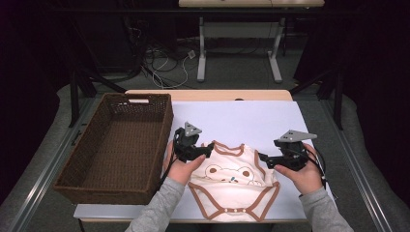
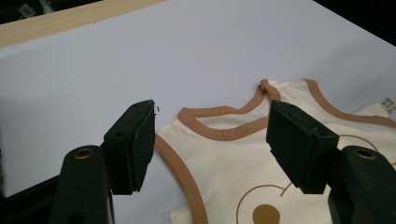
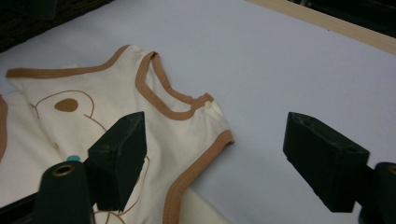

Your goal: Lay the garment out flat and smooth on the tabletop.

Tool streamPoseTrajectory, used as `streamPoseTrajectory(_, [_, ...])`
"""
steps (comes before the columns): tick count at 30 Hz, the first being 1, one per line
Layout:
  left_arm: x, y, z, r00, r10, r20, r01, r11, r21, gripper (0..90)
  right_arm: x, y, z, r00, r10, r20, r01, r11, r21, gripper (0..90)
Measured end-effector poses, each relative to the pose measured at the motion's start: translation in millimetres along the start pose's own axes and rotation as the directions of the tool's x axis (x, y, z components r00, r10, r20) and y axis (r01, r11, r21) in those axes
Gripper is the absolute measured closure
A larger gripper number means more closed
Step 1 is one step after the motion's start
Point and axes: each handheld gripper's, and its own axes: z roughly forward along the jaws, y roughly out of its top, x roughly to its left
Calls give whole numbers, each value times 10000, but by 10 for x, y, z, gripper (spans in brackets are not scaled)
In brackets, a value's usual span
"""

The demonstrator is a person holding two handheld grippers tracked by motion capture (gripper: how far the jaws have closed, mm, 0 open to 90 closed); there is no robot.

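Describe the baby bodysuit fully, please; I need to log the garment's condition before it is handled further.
The baby bodysuit is cream, soft-looking knit fabric with brown binding round the neckline, armholes and leg openings. A brown outline bear is printed on the chest, and small snaps show at the crotch. It lies flat and face up on the white tabletop, neckline away from the person, right of the wicker basket. The left gripper and right gripper stand open at its shoulders, gripping nothing.

Brown wicker basket (image 1: 92, 159) at left on white tabletop (image 1: 241, 121); desk legs (image 1: 202, 53), cables (image 1: 164, 63) on floor behind.
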Motion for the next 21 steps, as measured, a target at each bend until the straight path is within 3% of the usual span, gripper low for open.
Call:
streamPoseTrajectory(7, [61, 100, 79, 9992, -393, 121, 391, 9991, 132, 323, -36, 84, 101, 9994, 335, 92, -336, 9993, 137, 146])
streamPoseTrajectory(8, [70, 112, 91, 9994, -301, 157, 299, 9995, 126, 315, -39, 95, 118, 9996, 276, 96, -278, 9994, 193, 142])
streamPoseTrajectory(15, [163, 160, 217, 9968, -634, 491, 625, 9978, 212, 239, -32, 166, 301, 10000, 21, 42, -23, 9982, 592, 56])
streamPoseTrajectory(17, [200, 168, 259, 9963, -665, 550, 654, 9976, 205, 227, -27, 191, 355, 10000, 27, -29, -25, 9981, 621, 57])
streamPoseTrajectory(21, [275, 174, 348, 9944, -868, 600, 857, 9961, 212, 223, -42, 237, 446, 10000, 9, -22, -8, 9983, 580, 148])
